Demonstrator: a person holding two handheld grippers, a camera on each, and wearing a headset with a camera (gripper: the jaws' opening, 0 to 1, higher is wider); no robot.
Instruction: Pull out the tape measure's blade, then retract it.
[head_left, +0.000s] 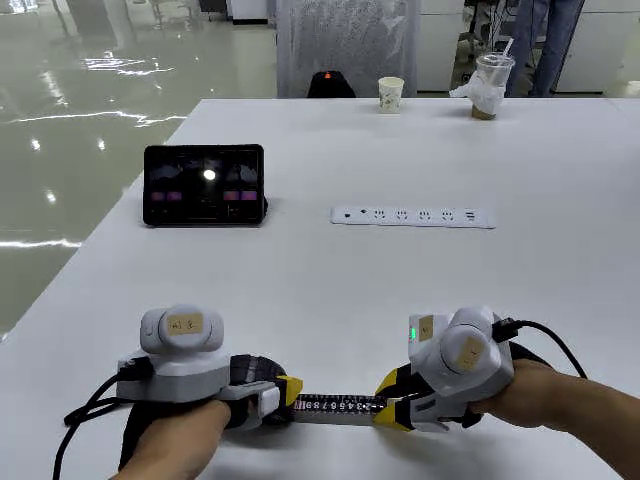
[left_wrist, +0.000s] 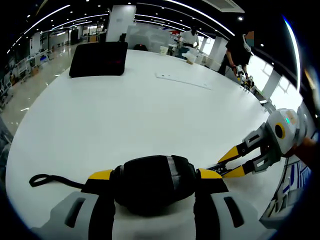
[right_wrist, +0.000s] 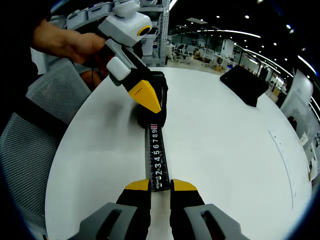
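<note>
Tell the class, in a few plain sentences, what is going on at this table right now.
A person at a white table holds a gripper in each hand. The left gripper clamps the black tape measure. The right gripper pinches the end of the blade, which is out a short way between the two, numbers up. Farther back lie a tablet and a power strip.
</note>
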